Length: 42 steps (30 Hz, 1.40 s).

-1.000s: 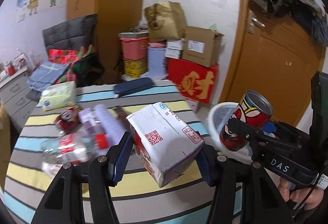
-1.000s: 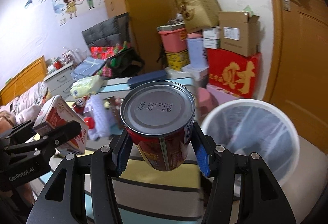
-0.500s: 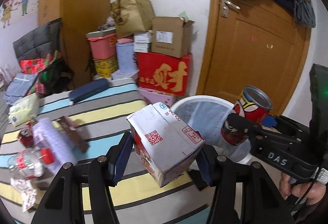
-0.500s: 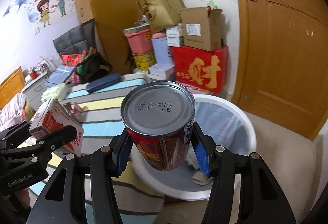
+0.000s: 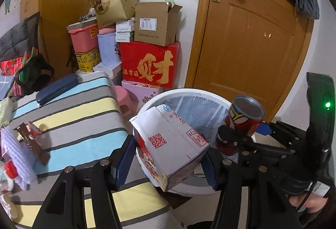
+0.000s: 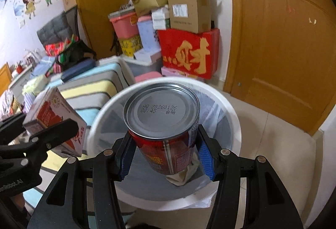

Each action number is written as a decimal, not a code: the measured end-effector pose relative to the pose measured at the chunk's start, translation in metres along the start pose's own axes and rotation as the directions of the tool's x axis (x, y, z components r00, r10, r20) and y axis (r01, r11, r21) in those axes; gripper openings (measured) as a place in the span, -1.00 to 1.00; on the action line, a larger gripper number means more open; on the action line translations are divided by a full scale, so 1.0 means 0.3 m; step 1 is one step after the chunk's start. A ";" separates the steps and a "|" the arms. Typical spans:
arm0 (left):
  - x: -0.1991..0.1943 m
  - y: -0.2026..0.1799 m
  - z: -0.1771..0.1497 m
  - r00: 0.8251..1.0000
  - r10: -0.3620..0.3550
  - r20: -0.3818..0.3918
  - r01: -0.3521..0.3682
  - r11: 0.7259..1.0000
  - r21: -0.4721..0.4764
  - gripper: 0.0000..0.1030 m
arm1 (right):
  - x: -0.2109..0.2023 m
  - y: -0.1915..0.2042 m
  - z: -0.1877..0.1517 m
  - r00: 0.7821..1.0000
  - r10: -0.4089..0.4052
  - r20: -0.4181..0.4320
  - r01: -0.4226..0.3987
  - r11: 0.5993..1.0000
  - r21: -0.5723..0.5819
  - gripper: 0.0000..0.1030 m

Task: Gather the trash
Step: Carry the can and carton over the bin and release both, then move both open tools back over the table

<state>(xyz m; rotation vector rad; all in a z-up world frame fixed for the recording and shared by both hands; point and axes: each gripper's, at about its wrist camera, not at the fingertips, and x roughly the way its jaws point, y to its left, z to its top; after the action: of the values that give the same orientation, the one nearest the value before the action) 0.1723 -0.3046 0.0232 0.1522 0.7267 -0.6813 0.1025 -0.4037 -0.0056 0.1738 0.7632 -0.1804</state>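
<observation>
Two pieces of trash are in your grip, one per gripper. Your left gripper is clamped on the carton, its blue pads pressing the carton's sides; the carton sits tilted, its white end with the red code square facing the camera. It hangs at the near rim of the bin, partly over the opening. Your right gripper is clamped on the can, one blue pad on each side of its red wall, with the can's grey stamped end turned toward the camera. The can hangs over the mouth of the bin, which is white, round and lined with a clear bag; some crumpled paper lies at the bottom, below the can. In the left view the can shows to the right of the carton, both by the bin. To the left of the bin lies the striped cloth, with a dark case and loose wrappers on it. Behind the bin stand stacked boxes, a red box among them, and a wooden door
</observation>
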 end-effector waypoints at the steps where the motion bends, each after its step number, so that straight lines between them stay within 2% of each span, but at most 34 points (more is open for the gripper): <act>1: 0.015 -0.003 0.001 1.000 -0.001 -0.005 0.001 1.000 0.004 0.15 | 0.007 -0.003 -0.001 1.000 -0.006 -0.004 0.006 1.000 -0.003 0.09; 7: 0.072 0.006 0.004 0.999 -0.008 -0.032 0.008 1.000 -0.012 0.15 | 0.059 -0.025 -0.011 0.997 -0.034 -0.062 0.034 0.999 -0.012 0.09; 10: 0.071 0.010 0.010 1.000 -0.004 -0.029 0.004 1.000 -0.011 0.34 | 0.066 -0.036 -0.016 0.995 -0.048 -0.082 0.047 0.999 -0.009 0.09; 13: 0.062 0.020 0.013 1.000 -0.015 -0.019 0.014 1.000 -0.027 0.35 | 0.067 -0.043 -0.020 0.995 -0.056 -0.082 0.056 0.998 -0.008 0.10; 18: 0.043 0.029 0.011 1.000 -0.006 -0.012 0.006 0.999 -0.033 0.36 | 0.047 -0.044 -0.020 0.998 -0.042 -0.055 0.042 0.999 0.005 0.21; 29: -0.050 0.038 0.003 1.000 0.004 0.026 -0.003 0.999 -0.040 0.36 | -0.005 -0.016 0.012 0.999 -0.039 0.012 0.039 0.999 0.018 0.22; 42: -0.207 0.109 -0.056 0.994 0.078 0.076 -0.072 0.995 -0.075 0.36 | -0.062 0.084 0.003 0.998 0.007 0.062 -0.006 1.000 -0.004 0.22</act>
<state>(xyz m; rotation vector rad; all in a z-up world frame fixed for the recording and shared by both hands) 0.1494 -0.2410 0.0482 0.0858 0.6656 -0.5857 0.0955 -0.3777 0.0102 0.1659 0.7008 -0.1772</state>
